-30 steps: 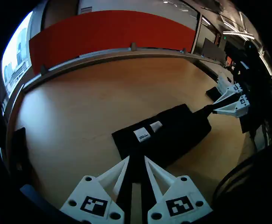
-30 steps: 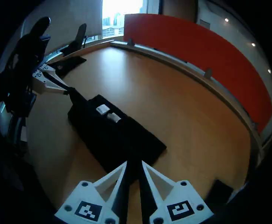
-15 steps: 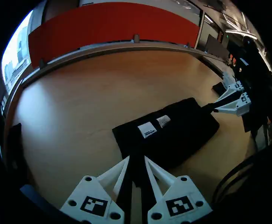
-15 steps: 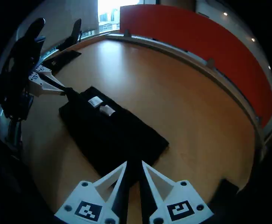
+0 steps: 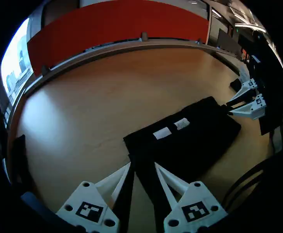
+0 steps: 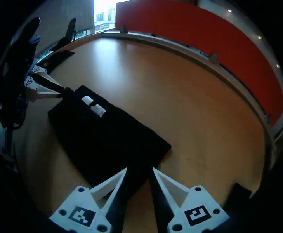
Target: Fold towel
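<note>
Item: black towel (image 5: pixel 195 136), folded, lying flat on wooden worktop (image 5: pixel 102 97). Left gripper (image 5: pixel 143 171) and right gripper (image 6: pixel 139 173): fingers narrowly parted, one astride each end corner. Handling advice: let go squarely and back out level, so the fold isn't dragged askew.

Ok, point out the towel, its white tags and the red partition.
towel (image 5: pixel 197 136): left gripper view, middle of the black cloth.
white tags (image 6: pixel 99 110): right gripper view, on one tag.
red partition (image 5: pixel 118 27): left gripper view, middle of its panel.
</note>
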The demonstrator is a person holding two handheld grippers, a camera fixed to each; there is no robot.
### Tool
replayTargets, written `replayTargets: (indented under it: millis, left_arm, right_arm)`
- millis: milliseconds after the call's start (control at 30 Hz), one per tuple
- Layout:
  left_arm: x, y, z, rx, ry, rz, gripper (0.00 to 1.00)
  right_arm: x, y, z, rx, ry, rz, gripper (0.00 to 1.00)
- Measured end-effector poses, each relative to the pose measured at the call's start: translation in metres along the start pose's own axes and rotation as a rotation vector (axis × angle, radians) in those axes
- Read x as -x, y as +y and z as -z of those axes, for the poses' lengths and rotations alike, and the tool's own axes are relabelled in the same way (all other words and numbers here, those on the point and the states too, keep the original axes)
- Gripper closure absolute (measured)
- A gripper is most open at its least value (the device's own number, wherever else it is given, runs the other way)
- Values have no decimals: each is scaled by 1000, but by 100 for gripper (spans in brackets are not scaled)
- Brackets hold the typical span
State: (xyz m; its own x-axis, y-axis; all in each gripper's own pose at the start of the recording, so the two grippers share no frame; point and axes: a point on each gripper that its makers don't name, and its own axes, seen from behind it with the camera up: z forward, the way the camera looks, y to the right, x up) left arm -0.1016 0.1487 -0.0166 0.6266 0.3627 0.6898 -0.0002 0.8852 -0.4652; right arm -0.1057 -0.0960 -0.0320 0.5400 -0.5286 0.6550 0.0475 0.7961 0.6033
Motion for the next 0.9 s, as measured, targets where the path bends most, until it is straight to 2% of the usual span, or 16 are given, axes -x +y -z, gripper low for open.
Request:
replayTargets:
  millis: [33, 167, 300, 367, 500, 633, 767, 900]
  left_arm:
    - [0, -1, -1, -7, -2, -4, 65]
    - [1, -6, -3, -25, -9, -20, 53]
    - [1, -8, -3, -26, -17, -23, 49]
    - [0, -9, -4, -24, -21, -18, 30]
    - [-2, -12, -4, -27, -20, -8, 23]
    - [-5, -20, -5, -46, -18, -8, 6]
    - [-10, -27, -7, -65, -18, -18, 6]
    - [-15, -34, -7, -80, -13, -31, 6]
  right_arm:
    - [0, 1, -1, 3, 0, 0, 60]
    - [0, 5, -3, 19, -2, 0, 35]
    - [-1, 11, -5, 37, -4, -1, 27]
    - [-2, 14, -5, 46, -3, -2, 20]
    - [-5, 18, -6, 58, -1, -4, 18]
    - [-9, 23, -7, 71, 2, -5, 14]
    - [-13, 29, -7, 83, 7, -6, 6]
    - [-15, 34, -8, 94, 9, -7, 3]
